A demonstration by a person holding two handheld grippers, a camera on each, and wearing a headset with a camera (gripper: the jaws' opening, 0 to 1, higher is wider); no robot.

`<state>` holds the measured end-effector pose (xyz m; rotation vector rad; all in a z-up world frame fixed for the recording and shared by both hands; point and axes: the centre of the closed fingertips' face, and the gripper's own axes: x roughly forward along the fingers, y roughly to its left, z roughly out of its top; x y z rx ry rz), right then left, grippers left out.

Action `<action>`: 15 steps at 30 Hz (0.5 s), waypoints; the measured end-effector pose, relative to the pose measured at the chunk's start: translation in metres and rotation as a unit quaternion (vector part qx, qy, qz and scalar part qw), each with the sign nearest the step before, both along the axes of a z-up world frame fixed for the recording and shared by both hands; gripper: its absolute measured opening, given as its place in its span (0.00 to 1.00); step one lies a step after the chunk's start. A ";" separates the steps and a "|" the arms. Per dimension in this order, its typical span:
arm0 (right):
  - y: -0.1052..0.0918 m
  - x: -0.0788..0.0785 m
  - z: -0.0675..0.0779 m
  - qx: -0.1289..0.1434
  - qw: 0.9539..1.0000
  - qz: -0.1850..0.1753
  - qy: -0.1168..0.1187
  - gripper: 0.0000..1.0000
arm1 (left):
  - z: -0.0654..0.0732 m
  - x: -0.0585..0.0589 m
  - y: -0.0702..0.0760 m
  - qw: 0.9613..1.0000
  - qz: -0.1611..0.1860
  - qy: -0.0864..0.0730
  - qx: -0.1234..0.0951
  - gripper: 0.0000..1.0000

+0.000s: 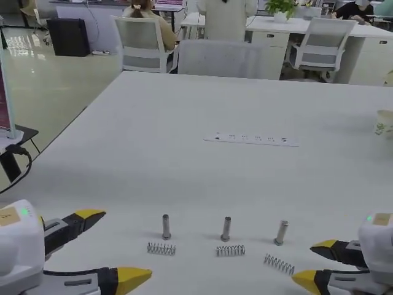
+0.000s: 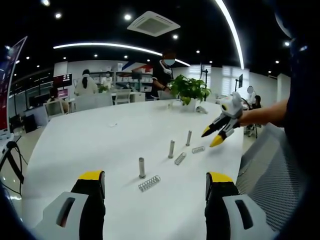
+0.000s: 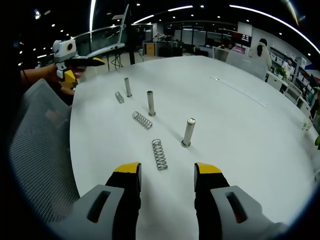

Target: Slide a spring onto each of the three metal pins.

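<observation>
- The worktop [image 1: 245,110] is cut off at the right.
- The left gripper [image 1: 123,244] and right gripper [image 1: 304,264] are cropped at the lower corners; both pairs of fingers [image 1: 132,275] are held apart, empty.
- Three pins [image 1: 226,228] are stood upright in a row.
- A spring [image 1: 230,250] is laid loose before each.

No legible text; perhaps tiny markings on the white strip [image 1: 252,139]

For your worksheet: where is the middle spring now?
Head view: the middle spring lies on the white table, just nearer the person than the middle pin.
</observation>
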<state>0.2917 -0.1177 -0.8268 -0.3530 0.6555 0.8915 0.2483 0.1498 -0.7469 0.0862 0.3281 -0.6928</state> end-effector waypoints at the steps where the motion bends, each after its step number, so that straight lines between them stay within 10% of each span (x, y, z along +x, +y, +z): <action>1: 0.001 0.000 -0.001 -0.001 1.000 0.001 0.002 0.38 | 0.000 0.000 0.000 1.000 0.000 0.000 0.000 0.79; 15: 0.012 0.003 -0.015 -0.021 0.999 0.029 0.012 0.27 | -0.002 -0.003 0.003 1.000 0.007 0.004 0.002 0.79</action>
